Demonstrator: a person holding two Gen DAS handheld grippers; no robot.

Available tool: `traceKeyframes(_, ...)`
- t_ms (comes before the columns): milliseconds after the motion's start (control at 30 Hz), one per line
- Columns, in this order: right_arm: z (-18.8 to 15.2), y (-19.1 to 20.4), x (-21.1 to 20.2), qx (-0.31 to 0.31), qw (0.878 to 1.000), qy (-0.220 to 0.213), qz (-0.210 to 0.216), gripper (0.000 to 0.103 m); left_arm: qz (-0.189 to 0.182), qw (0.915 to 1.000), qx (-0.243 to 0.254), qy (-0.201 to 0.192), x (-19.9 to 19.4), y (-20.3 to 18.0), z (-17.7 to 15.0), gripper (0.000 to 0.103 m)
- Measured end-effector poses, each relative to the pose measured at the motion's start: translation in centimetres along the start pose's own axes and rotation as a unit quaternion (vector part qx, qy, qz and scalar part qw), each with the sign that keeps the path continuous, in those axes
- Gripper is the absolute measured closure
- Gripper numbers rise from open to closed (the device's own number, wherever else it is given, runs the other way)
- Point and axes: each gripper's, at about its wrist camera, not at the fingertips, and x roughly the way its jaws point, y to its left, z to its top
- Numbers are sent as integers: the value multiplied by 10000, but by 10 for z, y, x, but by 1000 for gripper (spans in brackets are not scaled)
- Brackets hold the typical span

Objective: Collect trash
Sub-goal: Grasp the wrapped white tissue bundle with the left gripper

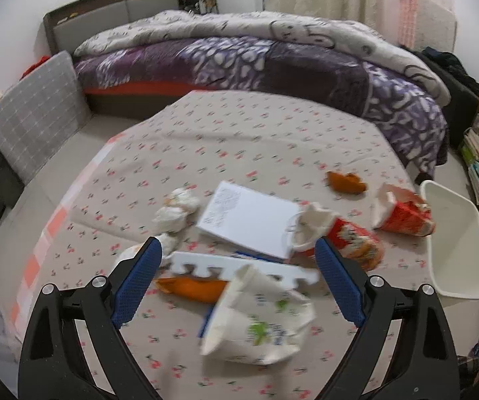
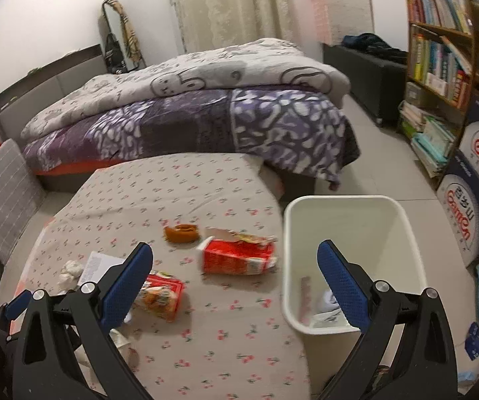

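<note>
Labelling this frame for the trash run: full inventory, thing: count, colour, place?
table: 1, cherry-print cloth, centre
bin: 1, white, right of table, scraps inside
torn cartons: 2, red, right part of table
crushed carton: 1, white and green, near edge
peel pieces: 2, orange, one far, one near
tissue wads: several, white, left
booklet: 1, white, middle
foam strip: 1, white, toothed, near
bed: 1, purple and grey covers, behind
bookshelf: 1, wooden, right
left gripper: open, empty
right gripper: open, empty
</note>
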Motion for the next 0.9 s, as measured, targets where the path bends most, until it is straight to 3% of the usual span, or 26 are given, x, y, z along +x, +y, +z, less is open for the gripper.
traceKeyframes(233, -5, 31, 9, -191, 9995, 115, 227, 7, 156, 9984, -147, 517, 20, 47, 5, 14)
traceKeyframes(433, -8, 53, 15, -456, 9979, 187, 423, 7, 91, 9911, -68, 1329, 57, 90, 8, 14)
traceKeyframes(533, -7, 66, 20, -691, 9958, 242, 554, 7, 178, 9860, 351, 1623, 72, 103, 7, 19)
traceKeyframes(633, -6, 77, 25, -891, 9929, 343, 714, 7, 40, 9797, 737, 1866, 84, 110, 1, 25)
traceKeyframes(733, -7, 84, 31, -1017, 9899, 478, 862, 7, 52, 9747, 1118, 1933, 94, 110, -6, 30)
traceKeyframes(900, -12, 102, 43, -1256, 9837, 706, 1074, 7, -256, 9683, 1589, 1909, 107, 104, -12, 33)
